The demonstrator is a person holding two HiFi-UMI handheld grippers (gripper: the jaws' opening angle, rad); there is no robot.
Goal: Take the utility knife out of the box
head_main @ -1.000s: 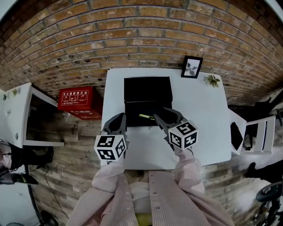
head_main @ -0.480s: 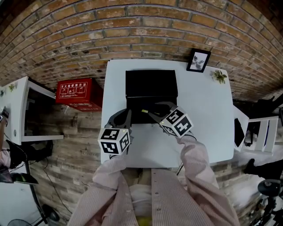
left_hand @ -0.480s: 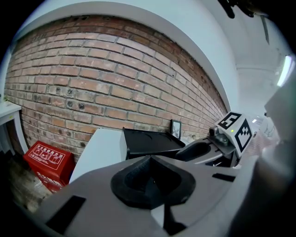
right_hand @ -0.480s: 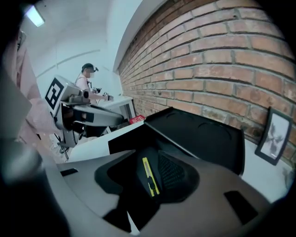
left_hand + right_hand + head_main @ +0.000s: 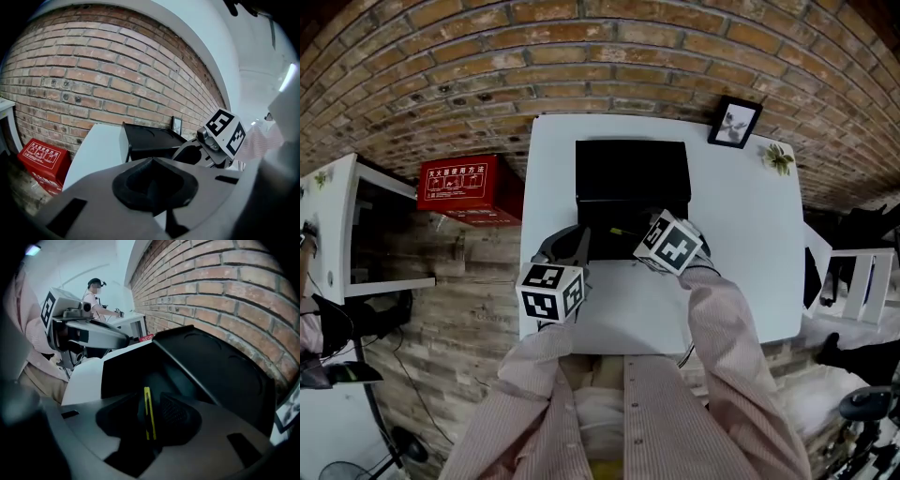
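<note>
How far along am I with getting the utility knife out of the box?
Done: the box is open. In hand: the right gripper has its fingers closed on the yellow utility knife, which sits inside the box. Left to do: lift it clear of the box. The left gripper is shut and empty.

The slim yellow-and-black utility knife [image 5: 149,420] stands on edge between the jaws of the right gripper [image 5: 151,405], at 6 o'clock inside the open black rectangular box [image 5: 213,373].
</note>
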